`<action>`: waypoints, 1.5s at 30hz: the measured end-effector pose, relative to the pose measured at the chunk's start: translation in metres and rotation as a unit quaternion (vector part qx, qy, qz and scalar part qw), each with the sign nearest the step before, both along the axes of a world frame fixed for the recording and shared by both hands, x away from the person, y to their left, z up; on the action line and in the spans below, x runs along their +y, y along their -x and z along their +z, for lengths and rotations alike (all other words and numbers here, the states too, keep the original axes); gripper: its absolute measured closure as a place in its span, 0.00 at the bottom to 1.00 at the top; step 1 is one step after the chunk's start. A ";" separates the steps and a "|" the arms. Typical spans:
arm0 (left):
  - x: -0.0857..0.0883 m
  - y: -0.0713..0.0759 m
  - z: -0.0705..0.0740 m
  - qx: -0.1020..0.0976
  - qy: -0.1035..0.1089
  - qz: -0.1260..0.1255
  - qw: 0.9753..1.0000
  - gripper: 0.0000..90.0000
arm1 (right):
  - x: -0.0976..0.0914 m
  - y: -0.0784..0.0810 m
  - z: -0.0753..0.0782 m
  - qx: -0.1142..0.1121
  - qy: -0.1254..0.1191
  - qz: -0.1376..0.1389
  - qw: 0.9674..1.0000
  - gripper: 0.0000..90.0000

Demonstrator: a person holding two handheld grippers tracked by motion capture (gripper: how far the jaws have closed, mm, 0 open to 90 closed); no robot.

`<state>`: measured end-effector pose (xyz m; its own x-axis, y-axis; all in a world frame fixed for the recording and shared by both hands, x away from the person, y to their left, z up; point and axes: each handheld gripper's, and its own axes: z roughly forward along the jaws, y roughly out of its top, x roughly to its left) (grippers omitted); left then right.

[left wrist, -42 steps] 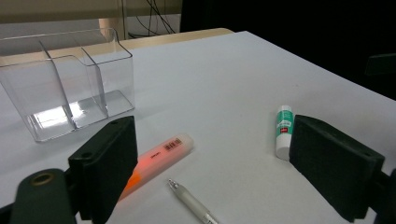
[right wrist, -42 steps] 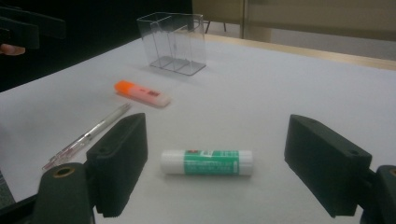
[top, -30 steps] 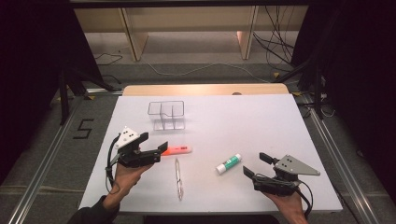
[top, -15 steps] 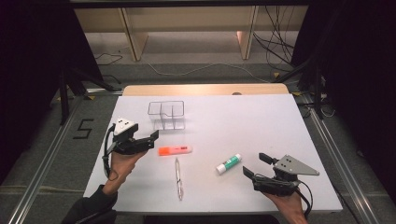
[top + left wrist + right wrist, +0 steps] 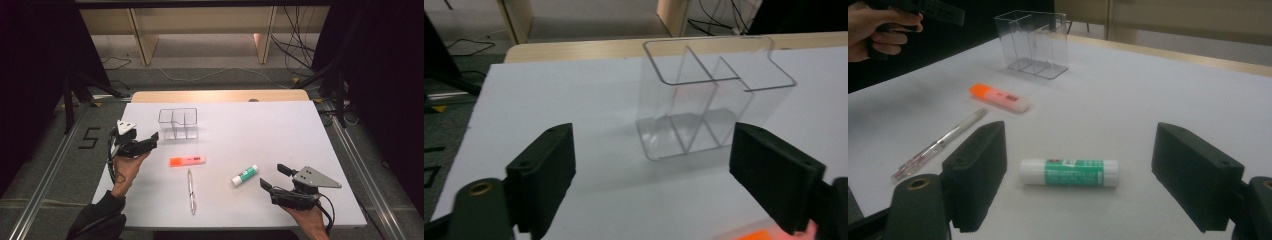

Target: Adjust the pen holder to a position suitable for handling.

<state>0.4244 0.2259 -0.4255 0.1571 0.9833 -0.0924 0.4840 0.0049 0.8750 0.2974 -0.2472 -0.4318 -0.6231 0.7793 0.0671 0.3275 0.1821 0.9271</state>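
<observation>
A clear plastic organizer [image 5: 178,123] with compartments stands upright at the back left of the white table [image 5: 280,130]. My left gripper [image 5: 149,140] hovers just left of it, open, pointing at it; its jaws have just been closing a little with nothing between them. In the left gripper view the organizer [image 5: 704,100] stands ahead, beyond the jaws. An orange highlighter [image 5: 187,161], a pen [image 5: 191,191] and a green-labelled glue stick [image 5: 245,175] lie in the middle. My right gripper [image 5: 274,176] is open at the front right, facing the glue stick [image 5: 1069,172], which lies just ahead of its jaws.
The table's wooden far edge [image 5: 220,95] lies behind the organizer. Shelving legs and cables stand on the floor beyond. In the right gripper view the highlighter [image 5: 999,98] and pen [image 5: 943,142] lie to the left, and the other hand [image 5: 878,30] is far off.
My left gripper has moved left and away from the highlighter, toward the organizer's left side. The right gripper and the objects on the table have stayed put.
</observation>
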 end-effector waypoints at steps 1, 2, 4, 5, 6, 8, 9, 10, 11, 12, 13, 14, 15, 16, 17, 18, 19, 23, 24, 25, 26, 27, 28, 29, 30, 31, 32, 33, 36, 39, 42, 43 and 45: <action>0.000 0.000 0.000 0.000 0.000 0.000 1.000 0.25 | 0.000 0.000 0.000 0.000 0.000 0.000 1.000 0.26; 0.003 -0.002 -0.002 0.001 0.004 0.010 1.000 0.25 | 0.000 0.000 0.000 -0.001 0.001 0.000 1.000 0.26; 0.009 -0.010 -0.007 0.009 0.015 0.027 0.999 0.31 | 0.000 0.000 0.000 -0.001 0.001 0.000 1.000 0.26; 0.009 -0.010 -0.007 0.009 0.015 0.027 0.999 0.35 | 0.000 0.000 0.000 0.000 0.001 -0.001 1.000 0.26; 0.010 -0.015 -0.009 0.011 0.011 0.030 0.999 0.38 | 0.000 0.000 0.000 0.000 0.001 -0.002 1.000 0.26; 0.011 -0.017 -0.010 0.012 0.009 0.030 0.999 0.42 | 0.000 0.000 0.000 0.001 0.002 -0.002 1.000 0.26; 0.011 -0.020 -0.010 0.013 0.008 0.030 0.999 0.51 | 0.001 0.000 0.000 0.000 0.004 -0.001 1.000 0.26; 0.011 -0.025 -0.013 0.017 0.011 0.027 0.999 0.53 | 0.001 0.000 0.000 0.001 0.004 -0.001 1.000 0.26; 0.011 -0.025 -0.013 0.017 0.011 0.027 0.999 0.56 | 0.001 0.000 0.000 0.001 0.004 -0.001 1.000 0.26; 0.011 -0.028 -0.014 0.018 0.012 0.026 0.999 0.56 | 0.001 0.000 0.000 0.001 0.003 0.001 1.000 0.26; 0.011 -0.032 -0.015 0.020 0.014 0.025 0.999 0.63 | 0.001 0.000 -0.001 0.002 0.007 0.001 1.000 0.26; 0.011 -0.034 -0.016 0.021 0.015 0.023 0.999 0.65 | 0.001 0.000 -0.001 0.002 0.007 0.001 1.000 0.27; 0.012 -0.040 -0.019 0.021 0.019 0.024 0.999 0.68 | 0.001 0.000 -0.001 0.002 0.007 0.001 1.000 0.27; 0.012 -0.040 -0.019 0.021 0.019 0.024 0.999 0.72 | 0.001 0.000 -0.001 0.002 0.007 0.001 1.000 0.27; 0.012 -0.043 -0.020 0.023 0.020 0.023 0.999 0.75 | 0.001 0.000 -0.002 0.002 0.007 0.002 1.000 0.27; 0.013 -0.047 -0.022 0.026 0.023 0.022 0.999 0.75 | 0.001 0.000 -0.002 0.002 0.007 0.002 1.000 0.27; 0.013 -0.049 -0.023 0.029 0.024 0.023 0.999 0.77 | 0.001 0.000 -0.002 0.001 0.008 0.002 1.000 0.27; 0.017 -0.060 -0.027 0.036 0.036 0.027 0.998 0.91 | 0.002 0.000 -0.002 0.002 0.009 0.004 1.000 0.27; 0.019 -0.064 -0.030 0.039 0.040 0.027 0.998 0.94 | 0.002 -0.001 -0.002 0.002 0.009 0.004 1.000 0.27; 0.019 -0.064 -0.030 0.039 0.040 0.027 0.998 0.96 | 0.002 -0.001 -0.003 0.002 0.009 0.005 1.000 0.27; 0.020 -0.066 -0.031 0.040 0.045 0.029 0.998 0.99 | 0.002 -0.001 -0.003 0.003 0.010 0.005 1.000 0.27; 0.021 -0.067 -0.032 0.042 0.047 0.029 0.998 0.99 | 0.002 -0.001 -0.003 0.003 0.010 0.005 1.000 0.27; 0.021 -0.070 -0.034 0.046 0.047 0.026 0.997 0.99 | 0.003 -0.002 -0.003 0.003 0.012 0.005 1.000 0.27; 0.021 -0.070 -0.034 0.046 0.047 0.026 0.997 0.99 | 0.003 -0.002 -0.003 0.004 0.012 0.005 1.000 0.27; 0.020 -0.071 -0.034 0.049 0.046 0.025 0.997 0.99 | 0.003 -0.002 -0.004 0.004 0.012 0.005 1.000 0.27; 0.019 -0.072 -0.035 0.050 0.050 0.025 0.997 0.99 | 0.003 -0.001 -0.004 0.006 0.012 0.004 1.000 0.27; 0.018 -0.073 -0.035 0.050 0.050 0.023 0.997 0.99 | 0.003 -0.002 -0.004 0.005 0.012 0.004 1.000 0.27; 0.017 -0.074 -0.035 0.052 0.050 0.020 0.997 0.99 | 0.003 -0.002 -0.004 0.005 0.012 0.004 1.000 0.27; 0.012 -0.077 -0.035 0.054 0.049 0.012 0.997 0.99 | 0.003 -0.002 -0.004 0.006 0.012 0.005 1.000 0.27; 0.006 -0.081 -0.035 0.057 0.045 0.008 0.997 0.99 | 0.003 -0.001 -0.004 0.006 0.012 0.004 1.000 0.27; 0.003 -0.084 -0.037 0.063 0.042 0.007 0.997 0.99 | 0.003 -0.001 -0.004 0.007 0.013 0.004 1.000 0.27; 0.003 -0.085 -0.038 0.064 0.041 0.009 0.997 0.99 | 0.004 -0.001 -0.004 0.007 0.015 0.006 1.000 0.27; 0.002 -0.087 -0.039 0.068 0.047 0.011 0.996 0.99 | 0.004 -0.001 -0.004 0.007 0.014 0.006 1.000 0.27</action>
<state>0.5115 0.2280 -0.4648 0.1146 0.9723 -0.2037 0.5970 0.0965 0.7964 0.2989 -0.2433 -0.4361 -0.6319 0.7731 0.0543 0.3387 0.2125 0.9166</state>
